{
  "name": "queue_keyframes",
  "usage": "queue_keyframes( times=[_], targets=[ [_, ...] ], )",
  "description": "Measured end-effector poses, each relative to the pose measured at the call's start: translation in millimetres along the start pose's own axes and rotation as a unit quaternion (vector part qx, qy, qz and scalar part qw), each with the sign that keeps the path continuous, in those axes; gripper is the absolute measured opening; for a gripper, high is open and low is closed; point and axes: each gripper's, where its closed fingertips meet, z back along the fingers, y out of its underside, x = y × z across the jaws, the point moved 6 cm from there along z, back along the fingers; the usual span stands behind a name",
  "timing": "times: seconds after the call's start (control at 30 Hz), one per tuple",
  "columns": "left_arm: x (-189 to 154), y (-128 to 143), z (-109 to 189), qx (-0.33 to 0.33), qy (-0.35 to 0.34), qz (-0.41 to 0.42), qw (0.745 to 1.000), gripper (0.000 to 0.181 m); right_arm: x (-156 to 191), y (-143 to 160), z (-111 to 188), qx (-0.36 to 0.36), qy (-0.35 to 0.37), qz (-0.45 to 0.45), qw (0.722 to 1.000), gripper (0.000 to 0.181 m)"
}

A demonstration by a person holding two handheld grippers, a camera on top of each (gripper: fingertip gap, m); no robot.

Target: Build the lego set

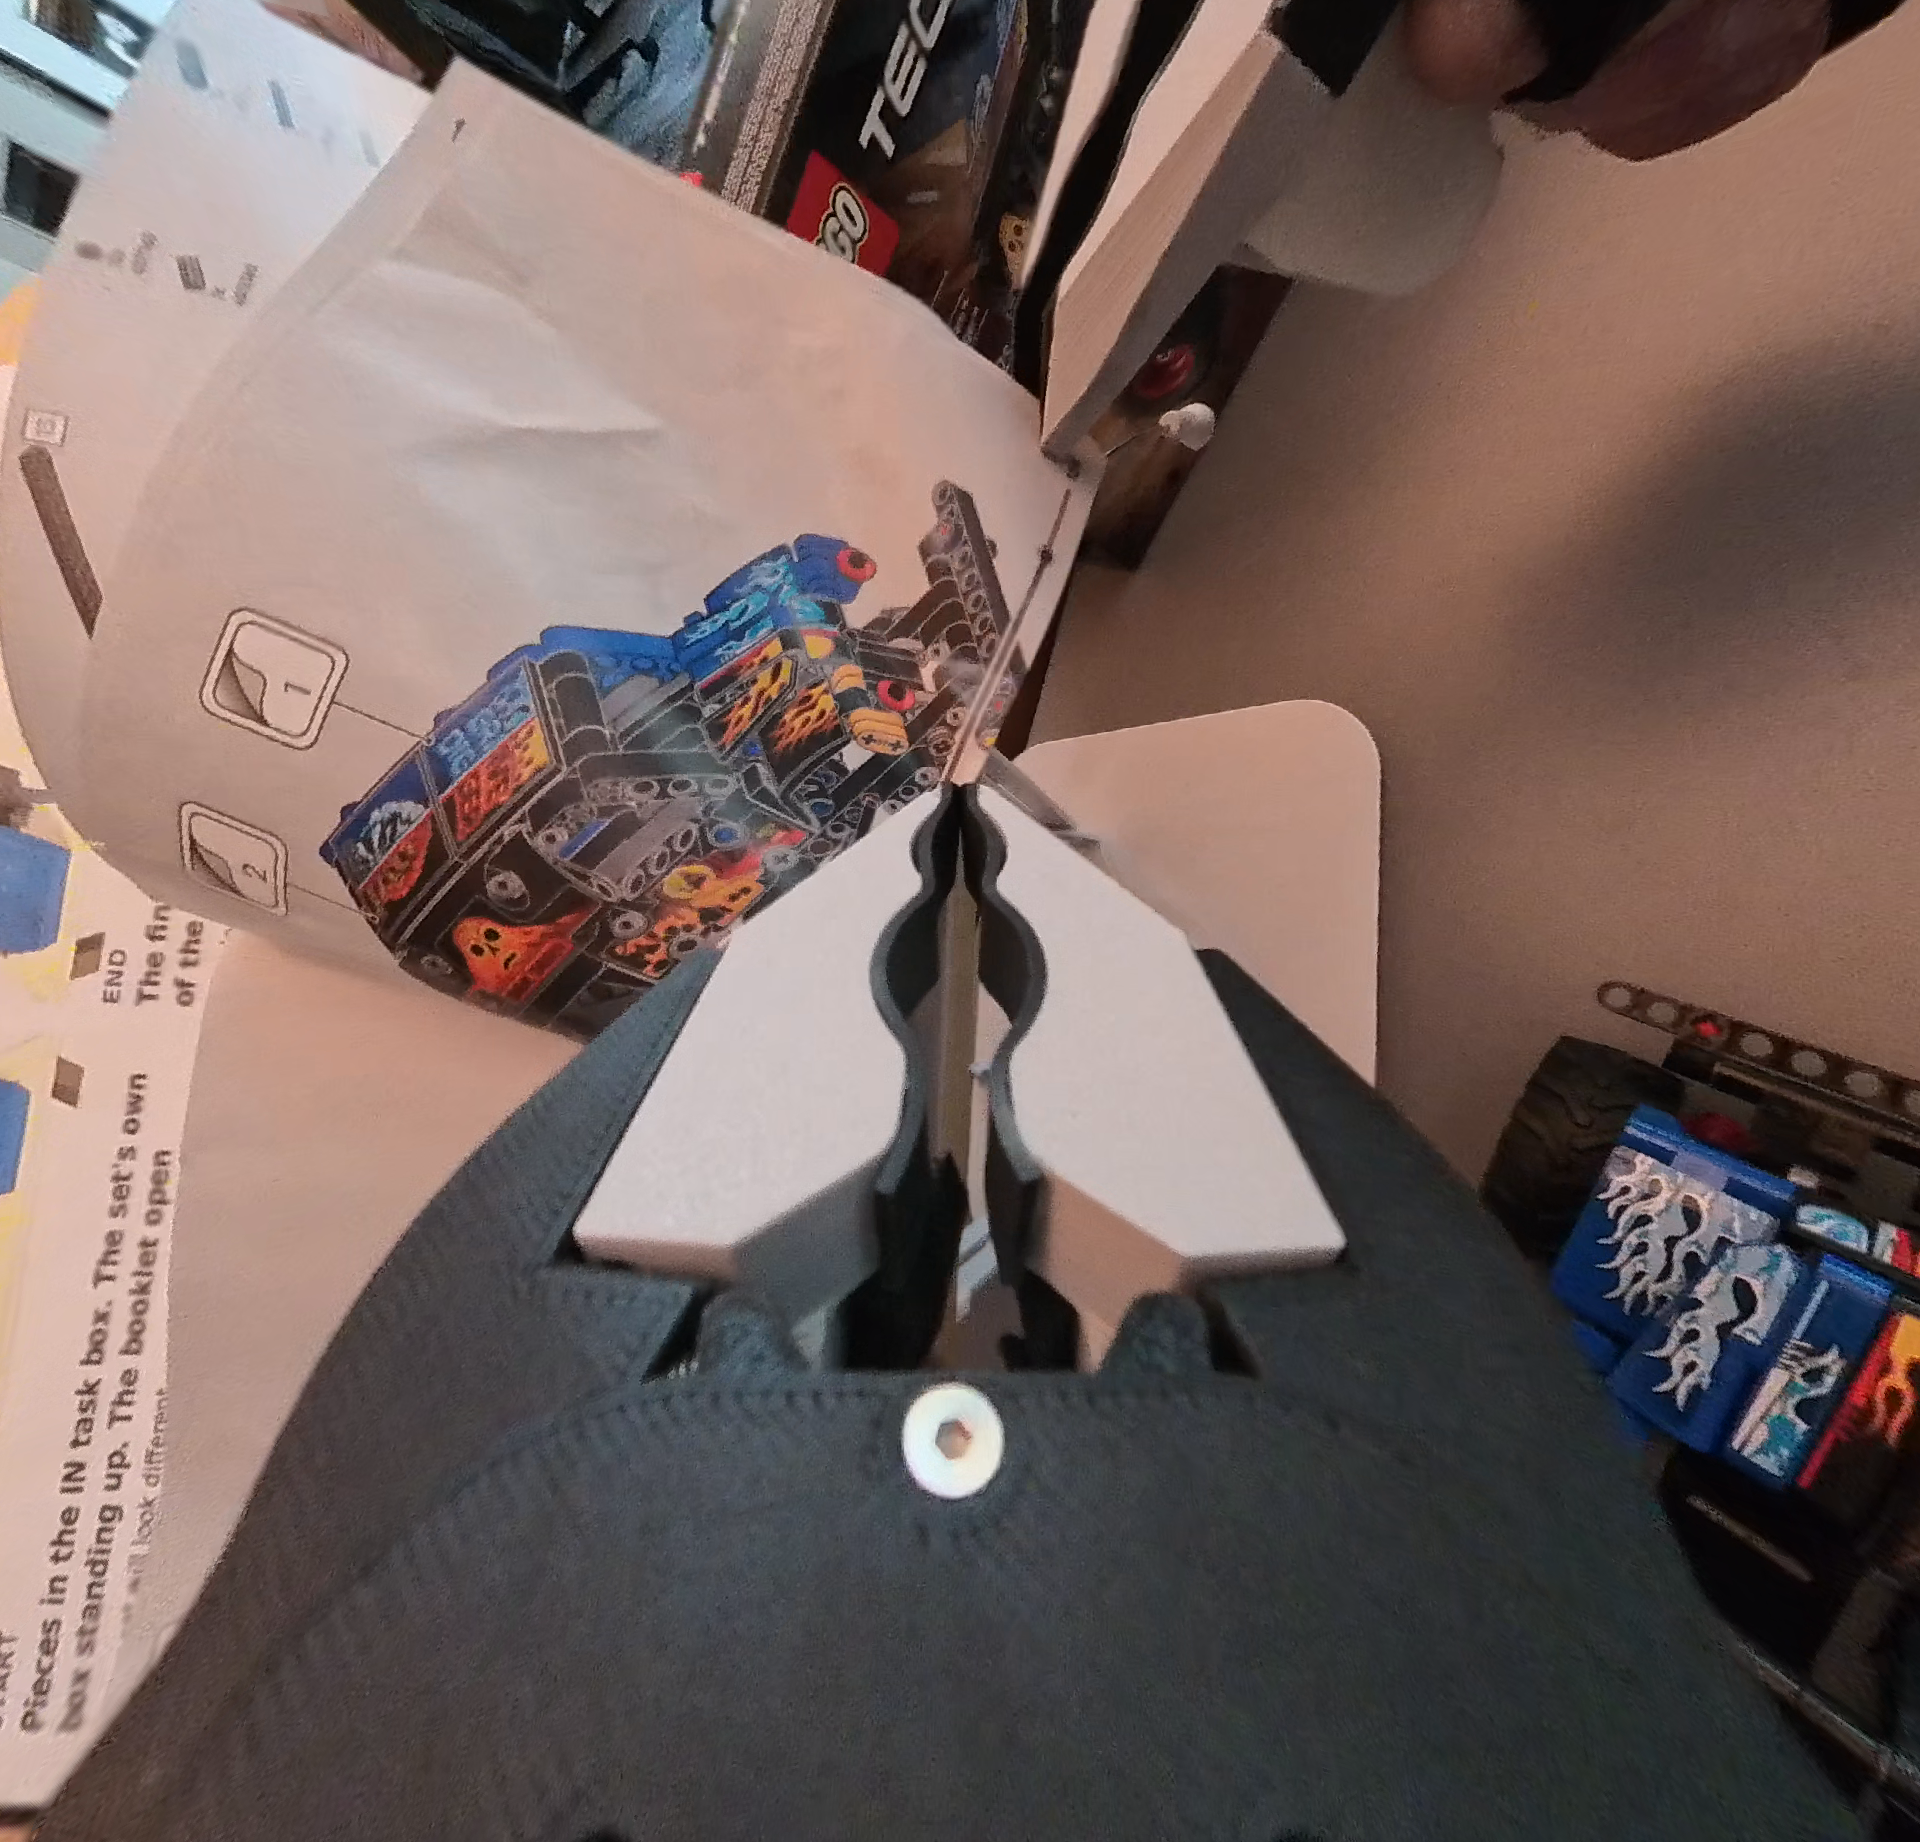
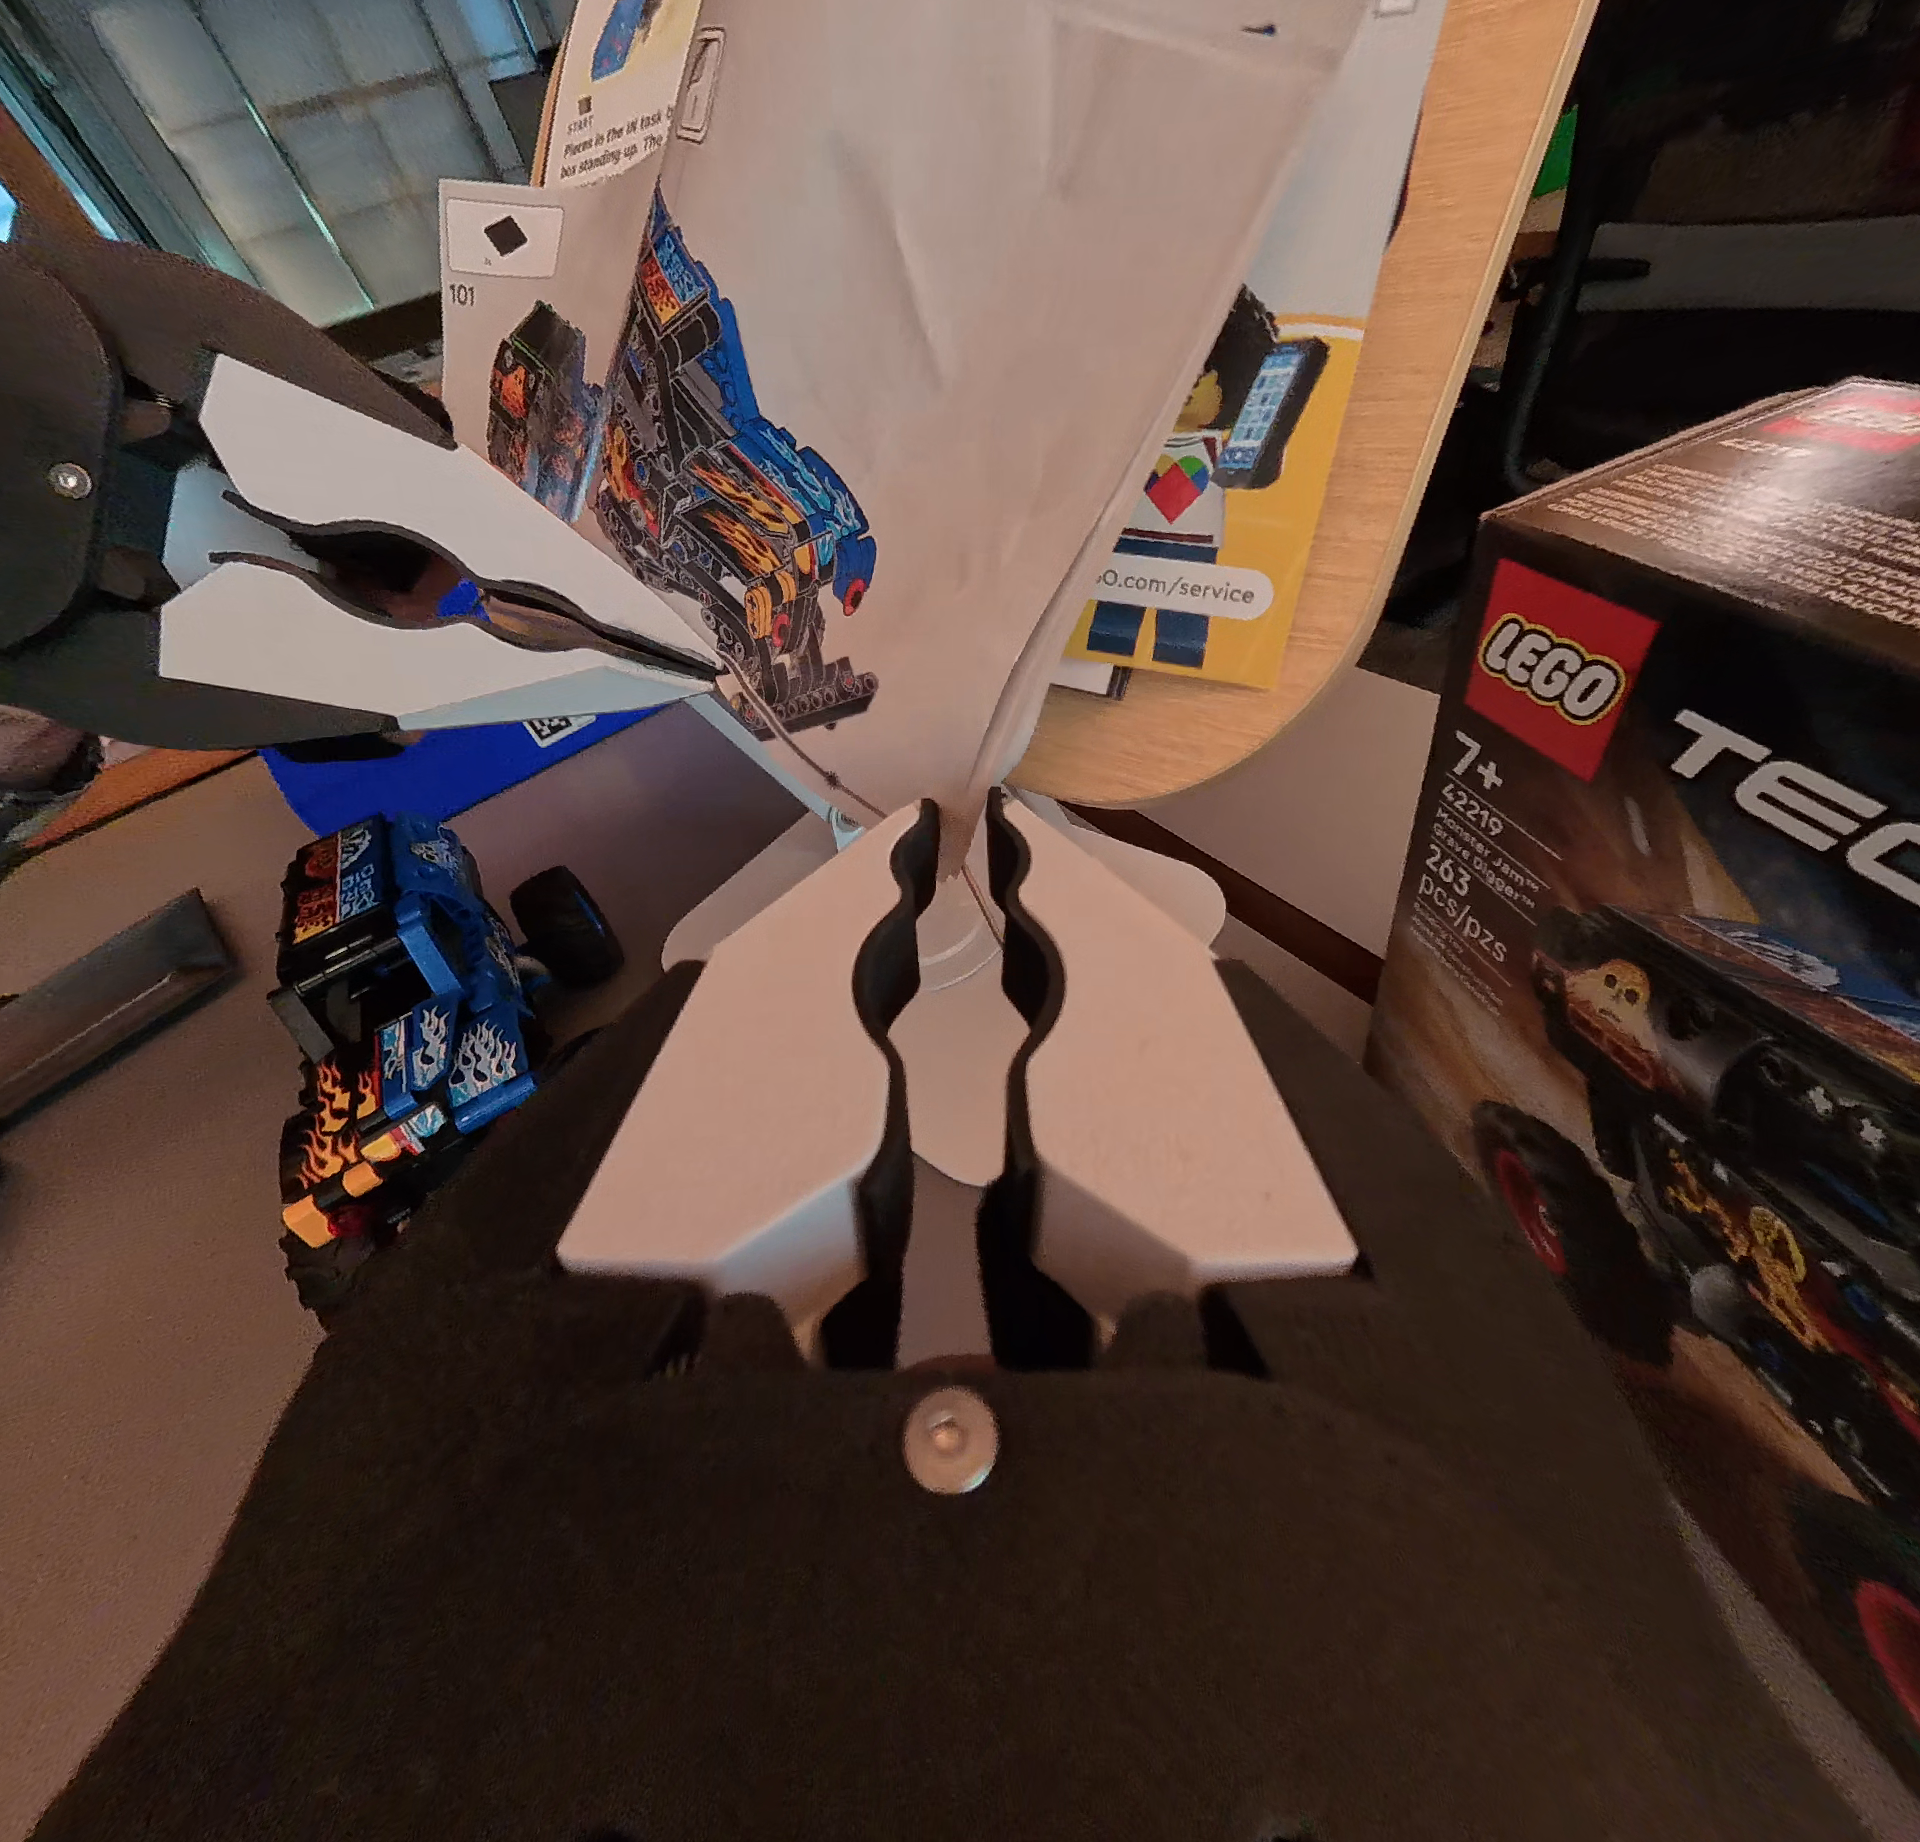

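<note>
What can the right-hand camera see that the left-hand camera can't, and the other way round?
Only the right wrist view shows the round wooden board behind the booklet, the page with a cartoon minifigure, and the set box's front picture. Only the left wrist view shows the printed sheet lying on the table. Both show the booklet, pinched by the left gripper and the right gripper, the built blue truck, and at least the box's edge.
</note>
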Motion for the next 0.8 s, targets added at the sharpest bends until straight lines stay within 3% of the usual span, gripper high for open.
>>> queue_keyframes(
  times=[0.03, 0.43, 0.67, 0.8],
  targets=[
    [1, 0, 0, -0.004, 0.003, 0.009, 1.000, 0.000, 0, 0, 0, -0.002, -0.001, -0.003, 1.000, 0.006],
    [9, 7, 7, -0.033, 0.036, 0.083, 0.995, 0.000, -1, 1, -1, -0.023, -0.023, -0.034, 0.999, 0.000],
    [12, 7, 13, -0.038, 0.030, 0.086, 0.995, 0.000, 2, -3, 2, -0.045, -0.067, -0.059, 0.995, 0.000],
    [5, -9, 23, -0.054, -0.020, 0.036, 0.998, 0.008, 9, -9, 7, -0.066, -0.128, -0.087, 0.986, 0.000]
  ],
)
